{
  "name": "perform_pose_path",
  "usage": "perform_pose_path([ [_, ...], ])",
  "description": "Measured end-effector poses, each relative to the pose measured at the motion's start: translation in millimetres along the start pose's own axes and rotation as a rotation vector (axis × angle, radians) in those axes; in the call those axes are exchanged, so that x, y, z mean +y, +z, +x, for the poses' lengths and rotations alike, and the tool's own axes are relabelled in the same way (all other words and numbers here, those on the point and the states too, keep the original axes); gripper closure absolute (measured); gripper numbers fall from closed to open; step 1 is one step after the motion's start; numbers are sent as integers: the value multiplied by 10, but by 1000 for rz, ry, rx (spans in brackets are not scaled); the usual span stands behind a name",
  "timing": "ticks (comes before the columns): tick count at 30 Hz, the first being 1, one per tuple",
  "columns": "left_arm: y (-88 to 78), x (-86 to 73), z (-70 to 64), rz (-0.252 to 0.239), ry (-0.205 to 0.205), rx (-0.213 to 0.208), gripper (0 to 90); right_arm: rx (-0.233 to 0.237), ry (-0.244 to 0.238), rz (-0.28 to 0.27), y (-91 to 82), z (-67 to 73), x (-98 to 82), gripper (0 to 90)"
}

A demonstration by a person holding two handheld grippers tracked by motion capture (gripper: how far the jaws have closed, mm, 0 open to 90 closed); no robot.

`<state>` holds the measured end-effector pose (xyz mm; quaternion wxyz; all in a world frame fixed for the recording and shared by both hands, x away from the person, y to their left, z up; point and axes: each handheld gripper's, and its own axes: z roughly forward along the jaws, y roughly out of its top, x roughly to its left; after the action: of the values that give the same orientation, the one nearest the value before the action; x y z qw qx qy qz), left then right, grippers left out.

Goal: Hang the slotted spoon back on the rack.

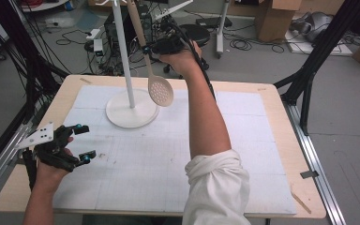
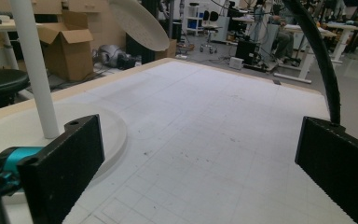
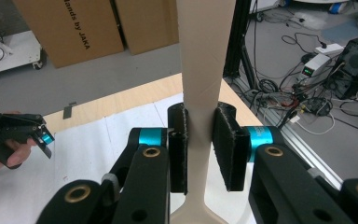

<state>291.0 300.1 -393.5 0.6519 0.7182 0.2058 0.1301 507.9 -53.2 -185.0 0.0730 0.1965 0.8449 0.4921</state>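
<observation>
A beige slotted spoon (image 1: 160, 90) hangs in the air beside the white stand's pole (image 1: 123, 51), its perforated bowl down over the mat. My right gripper (image 1: 148, 48) is shut on the spoon's handle (image 3: 200, 93), the two black pads pressing either side of it. The stand's round base (image 1: 131, 110) rests at the back of the white mat. My left gripper (image 1: 85, 141) hovers low at the front left of the table, open with nothing between its jaws. In the left gripper view the pole (image 2: 35, 70) stands at left and the spoon's bowl (image 2: 139, 23) hangs above.
A white gridded mat (image 1: 168, 154) covers most of the wooden table (image 1: 281, 126). Black frame legs (image 1: 309, 75) stand off the right edge, cables and cardboard boxes (image 1: 274, 16) lie on the floor behind.
</observation>
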Motion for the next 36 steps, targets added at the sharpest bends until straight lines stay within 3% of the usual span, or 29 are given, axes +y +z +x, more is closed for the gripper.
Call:
perform_pose_path([
  [11, 9, -4, 0, 4, -2, 2, 17, -4, -2, 29, 69, 1, -15, 754],
  [13, 9, -4, -1, 2, -3, 1, 17, -9, -1, 33, 81, 5, -17, 718],
  [15, 12, -5, 1, 3, -2, 0, 17, -9, 18, 15, 79, 3, -16, 602],
  [19, 22, -6, -4, 5, 0, -3, 17, -26, 15, 51, 57, 34, -30, 548],
  [30, 39, -6, -21, 8, -4, -6, 17, -21, -53, -1, -203, 221, -196, 470],
  [36, 60, -10, -21, 16, 0, -9, 17, -17, -65, -26, -388, 307, -340, 439],
])
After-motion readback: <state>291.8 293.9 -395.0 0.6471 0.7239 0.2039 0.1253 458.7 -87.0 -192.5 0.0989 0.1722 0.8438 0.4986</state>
